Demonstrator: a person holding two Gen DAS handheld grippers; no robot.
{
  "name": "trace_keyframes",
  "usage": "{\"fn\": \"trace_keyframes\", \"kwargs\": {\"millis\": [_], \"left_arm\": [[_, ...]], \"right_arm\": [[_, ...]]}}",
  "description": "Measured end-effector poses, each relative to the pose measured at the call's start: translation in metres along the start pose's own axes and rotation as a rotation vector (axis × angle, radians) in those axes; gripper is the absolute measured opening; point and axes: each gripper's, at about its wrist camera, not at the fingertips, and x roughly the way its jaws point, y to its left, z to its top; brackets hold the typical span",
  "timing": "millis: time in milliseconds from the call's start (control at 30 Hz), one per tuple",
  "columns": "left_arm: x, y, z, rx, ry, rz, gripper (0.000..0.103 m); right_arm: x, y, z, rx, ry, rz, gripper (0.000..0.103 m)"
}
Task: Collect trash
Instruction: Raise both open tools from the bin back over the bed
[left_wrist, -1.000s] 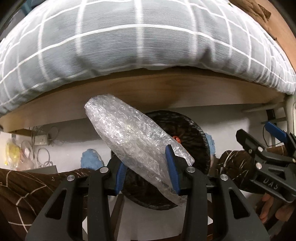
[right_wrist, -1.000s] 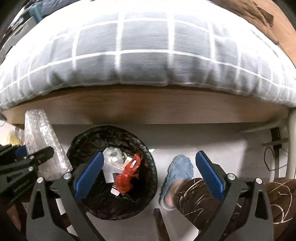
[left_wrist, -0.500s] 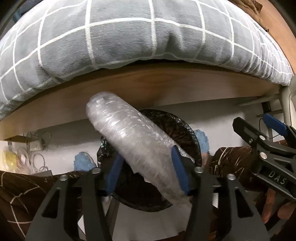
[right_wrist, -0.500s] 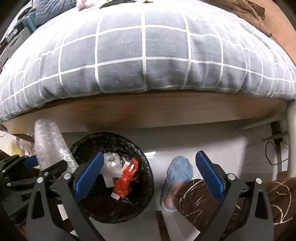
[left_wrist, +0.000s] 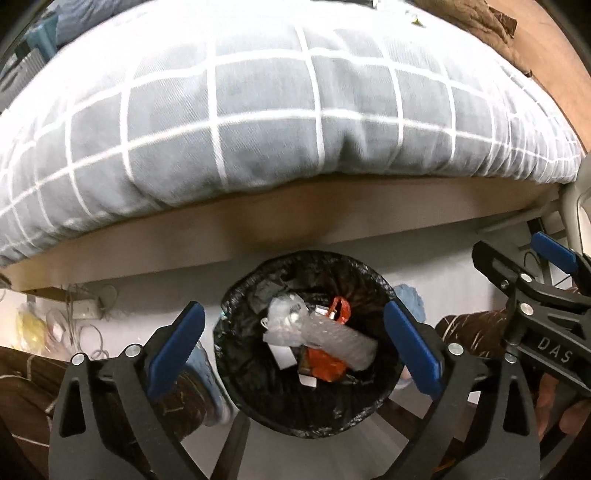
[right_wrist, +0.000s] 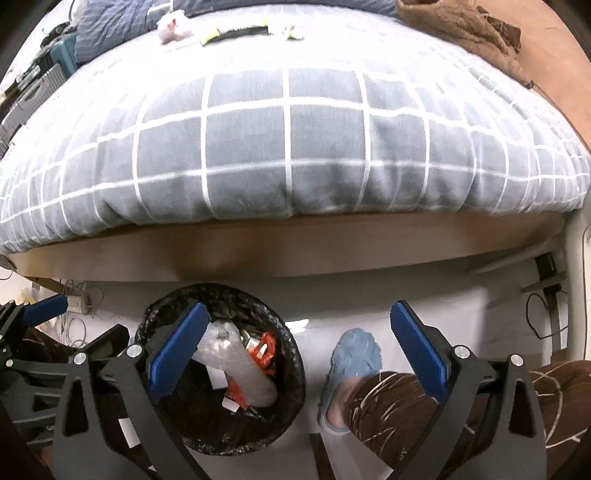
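A round bin lined with a black bag (left_wrist: 236, 354) (right_wrist: 291, 373) stands on the white floor by the bed. The bubble wrap roll (left_wrist: 332, 338) (right_wrist: 240, 365) lies loose inside it, on orange plastic and white scraps. My left gripper (left_wrist: 293, 347) hangs above the bin, its jaws opening wide with nothing pressed between the blue pads. My right gripper (right_wrist: 299, 350) is open and empty, to the right of the bin's middle. On the bed's far side lie small bits of litter (right_wrist: 173, 27) and a yellow-black strip (right_wrist: 236, 31).
A grey checked duvet (right_wrist: 288, 147) covers the bed above a wooden side board (left_wrist: 258, 225). A person's legs in brown patterned trousers (right_wrist: 424, 410) and blue slippers (right_wrist: 354, 354) stand beside the bin. Cables and a power strip (left_wrist: 85, 306) lie at left.
The left gripper's jaws spread wide and let go of the bubble wrap roll, which dropped into the bin. The left gripper rose a little. The right gripper stayed open.
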Motion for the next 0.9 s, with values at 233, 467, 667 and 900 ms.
{"fn": "trace_keyframes", "kwargs": {"millis": [233,467,667,900], "left_arm": [[-0.033,0.01,0.006,-0.022,-0.108,0.052,0.097],[-0.081,0.027,0.016,-0.074,-0.232,0.078,0.097],[-0.111,0.042,0.041,-0.083,-0.295,0.096,0.097],[-0.139,0.071,0.098,-0.103,-0.373,0.119,0.097]], "right_arm": [[-0.04,-0.005,0.009,0.005,-0.105,0.02,0.095],[-0.084,-0.006,0.024,-0.012,-0.229,0.046,0.095],[-0.103,-0.005,0.06,-0.032,-0.289,0.035,0.095],[-0.108,0.0,0.112,-0.054,-0.328,0.031,0.095]]}}
